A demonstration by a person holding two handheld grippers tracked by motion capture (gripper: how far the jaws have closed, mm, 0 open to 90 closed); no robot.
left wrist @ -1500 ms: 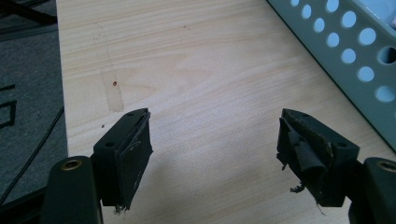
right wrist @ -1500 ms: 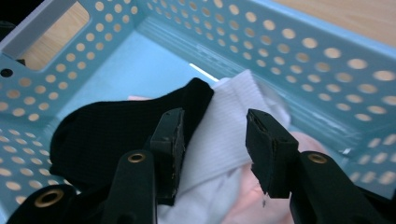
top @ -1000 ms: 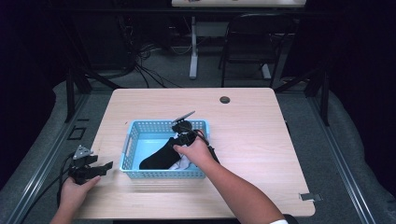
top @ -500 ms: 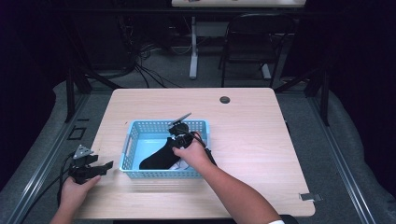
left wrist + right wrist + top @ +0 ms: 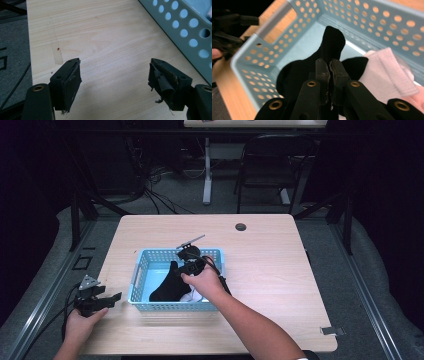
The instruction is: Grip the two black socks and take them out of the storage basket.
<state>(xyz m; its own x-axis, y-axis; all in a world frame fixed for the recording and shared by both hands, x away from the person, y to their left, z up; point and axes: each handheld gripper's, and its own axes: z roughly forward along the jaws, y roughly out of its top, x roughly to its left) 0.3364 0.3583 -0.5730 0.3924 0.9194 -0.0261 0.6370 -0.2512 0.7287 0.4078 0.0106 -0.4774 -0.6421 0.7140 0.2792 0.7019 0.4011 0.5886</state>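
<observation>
Right gripper (image 5: 329, 67) — shut tight on the black sock (image 5: 332, 42), inside the blue basket (image 5: 244, 60), beside a white sock (image 5: 387, 72). Moved a little left since before; probably ready to lift out. Left gripper (image 5: 115, 75) — wide open, holding nothing, same spot over the table (image 5: 112, 32).

Light wood desk (image 5: 280, 270) on grey carpet floor (image 5: 175, 200); black chair (image 5: 272, 167) behind; cables (image 5: 150, 190) on floor; surroundings dark, second desk (image 5: 250, 123) beyond.
</observation>
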